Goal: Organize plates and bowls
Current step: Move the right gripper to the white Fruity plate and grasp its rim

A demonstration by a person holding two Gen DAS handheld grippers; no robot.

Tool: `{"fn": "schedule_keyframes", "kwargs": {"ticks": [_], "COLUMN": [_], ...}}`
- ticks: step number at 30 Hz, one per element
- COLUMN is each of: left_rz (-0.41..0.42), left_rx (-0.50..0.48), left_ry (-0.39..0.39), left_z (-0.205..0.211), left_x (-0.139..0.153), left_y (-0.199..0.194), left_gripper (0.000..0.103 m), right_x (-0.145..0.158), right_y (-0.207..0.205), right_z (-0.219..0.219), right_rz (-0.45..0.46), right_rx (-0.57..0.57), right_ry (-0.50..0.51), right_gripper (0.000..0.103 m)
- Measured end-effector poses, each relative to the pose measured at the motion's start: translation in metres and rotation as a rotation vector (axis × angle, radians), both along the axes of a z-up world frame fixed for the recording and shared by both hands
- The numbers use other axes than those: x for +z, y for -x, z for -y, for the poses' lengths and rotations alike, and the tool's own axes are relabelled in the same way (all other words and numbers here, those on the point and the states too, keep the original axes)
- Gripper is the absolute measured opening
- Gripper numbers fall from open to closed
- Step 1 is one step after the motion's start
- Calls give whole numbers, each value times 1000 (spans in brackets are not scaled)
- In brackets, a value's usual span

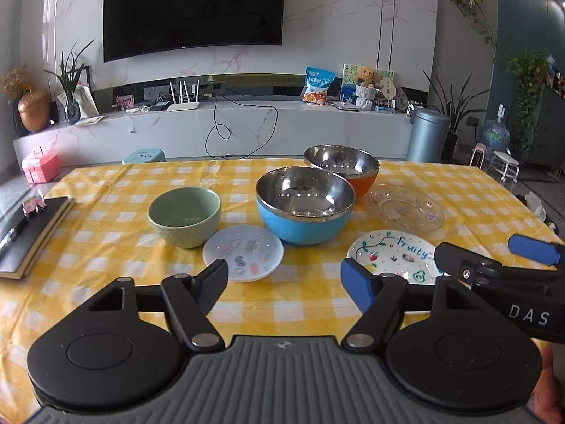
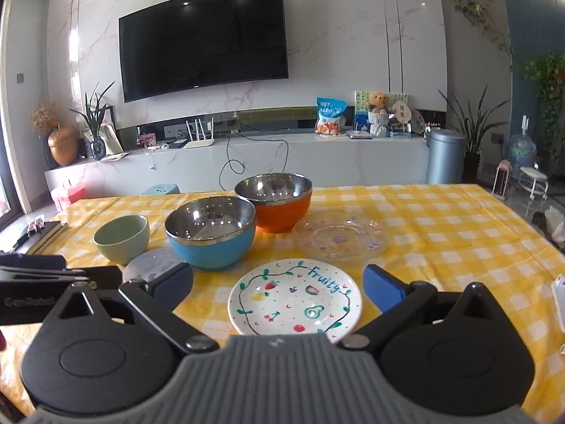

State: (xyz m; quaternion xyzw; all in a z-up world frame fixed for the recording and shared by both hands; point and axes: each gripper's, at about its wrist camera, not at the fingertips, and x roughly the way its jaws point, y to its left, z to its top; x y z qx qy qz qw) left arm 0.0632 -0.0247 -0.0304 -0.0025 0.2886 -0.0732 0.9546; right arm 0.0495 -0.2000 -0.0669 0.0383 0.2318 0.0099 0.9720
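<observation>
White fruit plate [image 2: 295, 299] lies dead ahead of my right gripper [image 2: 279, 288], between its spread, empty jaws; my left gripper [image 1: 284, 277], also wide and empty, sits nearer the small plate [image 1: 243, 251]. I'd judge the right takes first. Beyond: green bowl [image 1: 184, 215], blue bowl [image 1: 304, 205], glass plate [image 2: 340, 235], orange bowl [image 2: 279, 199], on yellow checked cloth [image 2: 441, 226]. Far off, a TV [image 2: 203, 39].

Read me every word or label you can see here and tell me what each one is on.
"Fruity": painted plate.
"DAS": right gripper body, partly cut off.
"GenRobot": left gripper body, blurred, last letters uncertain.
Snack bag print and sign by the teddy bear: too small to read.
</observation>
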Motion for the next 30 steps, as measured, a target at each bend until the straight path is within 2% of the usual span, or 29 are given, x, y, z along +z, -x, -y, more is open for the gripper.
{"fn": "schedule_keyframes", "kwargs": {"ticks": [1,4,7,9,11,13,15,19,21,25,28,30], "left_rz": [2,7,-37,-69,-101,-124,-127,-141,-159,-197,-190,-198], "left_rx": [5,2,-29,-48,-49,-55,-69,-106,-93,-84,-90,-96], "left_ry": [1,33,88,98,113,152,175,214,219,247,247,243], "left_z": [2,6,10,14,17,20,24,31,32,30,33,35], "left_x": [-2,-10,-22,-31,-40,-46,-50,-61,-66,-76,-78,-79], "left_y": [-3,-12,-25,-33,-42,-51,-57,-70,-78,-89,-94,-97], "left_gripper": [80,76,73,65,57,54,51,51,50,45,44,38], "right_x": [-2,-10,-22,-31,-40,-46,-51,-63,-68,-72,-77,-82], "right_y": [-3,-11,-22,-30,-39,-46,-53,-66,-70,-79,-85,-88], "right_z": [2,7,20,27,35,43,51,64,68,71,74,79], "right_rz": [-2,-22,-61,-86,-108,-120,-135,-166,-180,-197,-215,-229], "right_rx": [-1,-22,-65,-91,-122,-165,-197,-229,-231,-231,-247,-249], "right_ry": [-9,-20,-70,-93,-105,-119,-126,-157,-176,-195,-206,-241], "right_gripper": [100,83,69,54,47,46,39,34,25,25,24,22]}}
